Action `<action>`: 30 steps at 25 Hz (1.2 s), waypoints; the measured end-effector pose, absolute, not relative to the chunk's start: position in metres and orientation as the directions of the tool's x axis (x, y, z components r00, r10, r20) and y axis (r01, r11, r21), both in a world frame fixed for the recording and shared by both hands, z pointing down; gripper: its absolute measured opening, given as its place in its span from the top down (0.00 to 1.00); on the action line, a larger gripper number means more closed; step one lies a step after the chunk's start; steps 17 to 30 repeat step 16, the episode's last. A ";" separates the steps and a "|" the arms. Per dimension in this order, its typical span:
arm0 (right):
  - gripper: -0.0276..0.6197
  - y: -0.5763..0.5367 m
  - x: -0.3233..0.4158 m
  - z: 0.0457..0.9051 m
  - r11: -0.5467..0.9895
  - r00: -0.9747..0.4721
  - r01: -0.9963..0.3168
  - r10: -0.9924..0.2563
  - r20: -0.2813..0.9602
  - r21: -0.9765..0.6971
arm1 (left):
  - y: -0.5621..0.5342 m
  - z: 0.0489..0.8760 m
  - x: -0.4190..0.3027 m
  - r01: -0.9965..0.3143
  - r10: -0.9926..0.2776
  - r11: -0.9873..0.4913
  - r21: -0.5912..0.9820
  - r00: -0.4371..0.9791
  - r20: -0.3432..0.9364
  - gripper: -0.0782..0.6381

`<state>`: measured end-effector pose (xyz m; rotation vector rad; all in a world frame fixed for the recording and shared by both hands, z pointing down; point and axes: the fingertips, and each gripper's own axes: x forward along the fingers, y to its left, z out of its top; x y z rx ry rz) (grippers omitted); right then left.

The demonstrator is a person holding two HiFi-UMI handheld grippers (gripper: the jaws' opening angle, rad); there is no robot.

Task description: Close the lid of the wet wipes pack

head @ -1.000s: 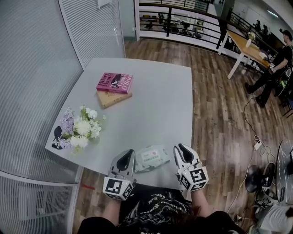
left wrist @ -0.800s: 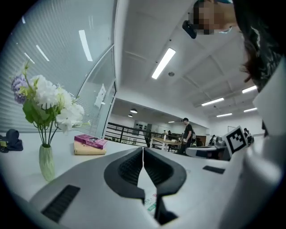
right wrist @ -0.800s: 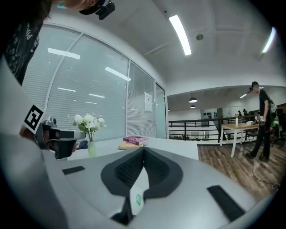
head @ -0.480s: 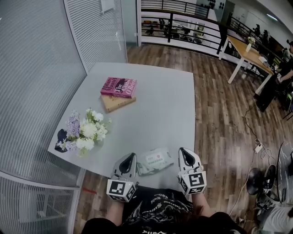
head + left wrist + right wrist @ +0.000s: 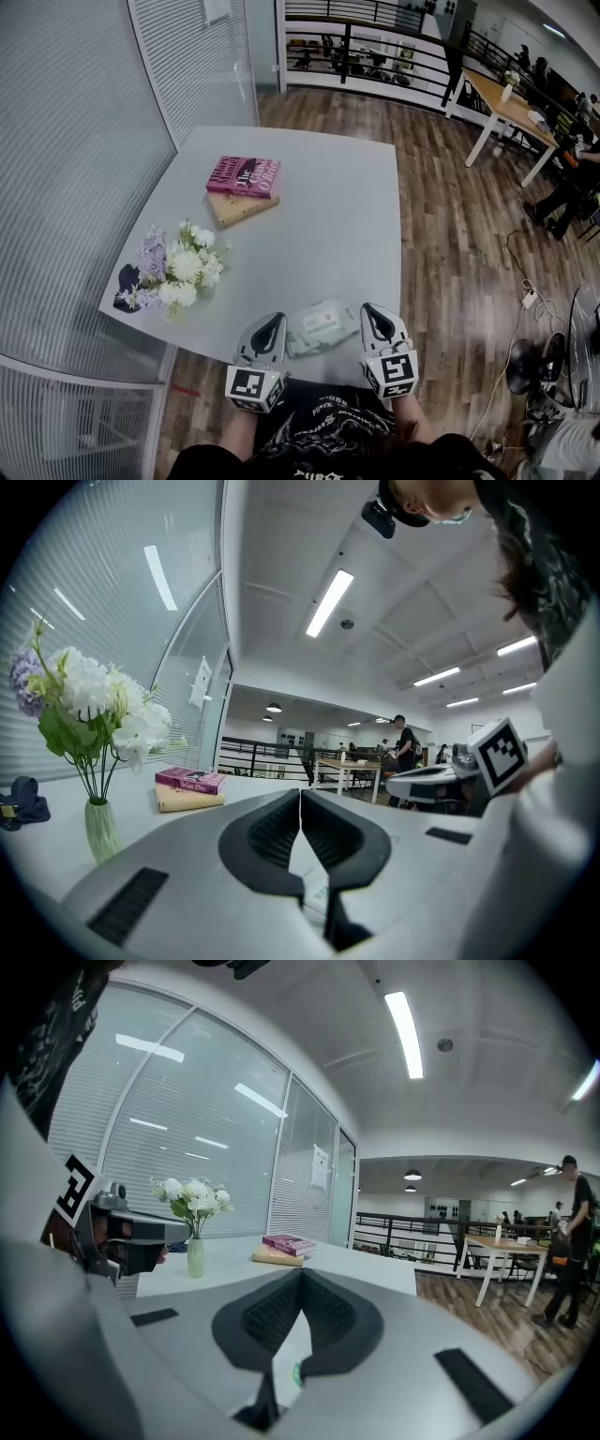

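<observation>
Your left gripper [image 5: 268, 328] and right gripper [image 5: 373, 319] flank wet wipes pack [image 5: 323, 328] at bench [image 5: 328, 216] near edge; books [image 5: 244, 178], flowers [image 5: 178, 272] beyond.

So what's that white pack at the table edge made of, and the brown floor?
The white wet wipes pack looks like thin, soft plastic film: its surface seems wrinkled and faintly shiny. The brown floor looks like wood or wood-look planks: long boards with grain streaks.

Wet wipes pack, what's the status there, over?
Left gripper, right gripper both shut, nothing held. Wet wipes pack lies flat between them, lid state too small to tell. Flowers, books farther off, nothing in the way.
</observation>
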<state>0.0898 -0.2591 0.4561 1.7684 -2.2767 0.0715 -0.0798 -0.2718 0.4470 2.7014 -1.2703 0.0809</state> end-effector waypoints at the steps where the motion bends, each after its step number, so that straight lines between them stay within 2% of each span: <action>1: 0.96 -0.258 0.090 0.456 0.260 -0.228 -0.958 -0.946 0.233 0.119 | -0.271 0.447 -0.080 -0.770 -0.761 -0.628 0.113 0.638 0.119 0.88; 30: 0.96 -0.256 0.086 0.467 0.282 -0.239 -0.950 -0.933 0.269 0.134 | -0.269 0.459 -0.079 -0.767 -0.753 -0.629 0.131 0.642 0.144 0.88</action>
